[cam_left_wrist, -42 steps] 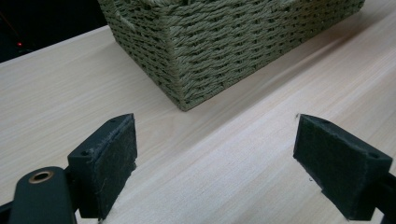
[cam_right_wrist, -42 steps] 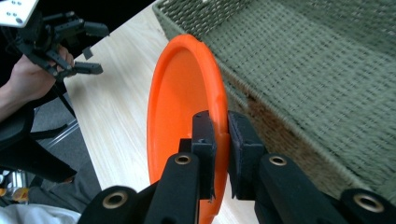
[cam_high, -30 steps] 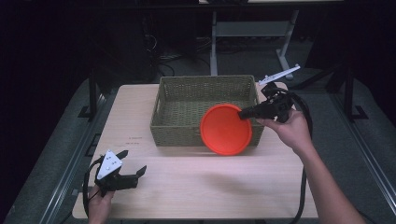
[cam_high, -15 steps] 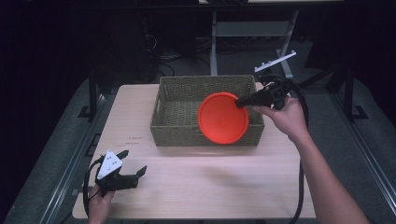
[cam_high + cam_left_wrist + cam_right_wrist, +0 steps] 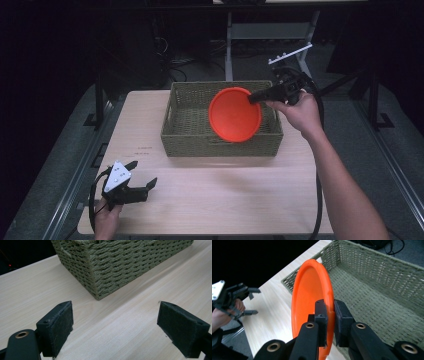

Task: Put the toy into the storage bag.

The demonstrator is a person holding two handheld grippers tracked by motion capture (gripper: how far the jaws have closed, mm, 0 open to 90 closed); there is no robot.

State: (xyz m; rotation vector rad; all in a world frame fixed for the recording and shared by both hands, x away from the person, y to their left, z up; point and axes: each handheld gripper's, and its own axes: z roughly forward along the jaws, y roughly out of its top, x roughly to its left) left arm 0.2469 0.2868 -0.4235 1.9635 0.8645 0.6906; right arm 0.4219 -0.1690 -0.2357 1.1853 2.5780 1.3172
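The orange plate (image 5: 235, 114) now hangs tilted over the woven basket (image 5: 187, 137), farther in over it than 0.5 s ago, when it overlapped the front wall. The right gripper (image 5: 256, 96) pinches the plate's rim between its 2 closed jaws. The left gripper (image 5: 141, 180) stays on the table (image 5: 230, 190) near its front left corner, jaws spread wide and holding nothing.
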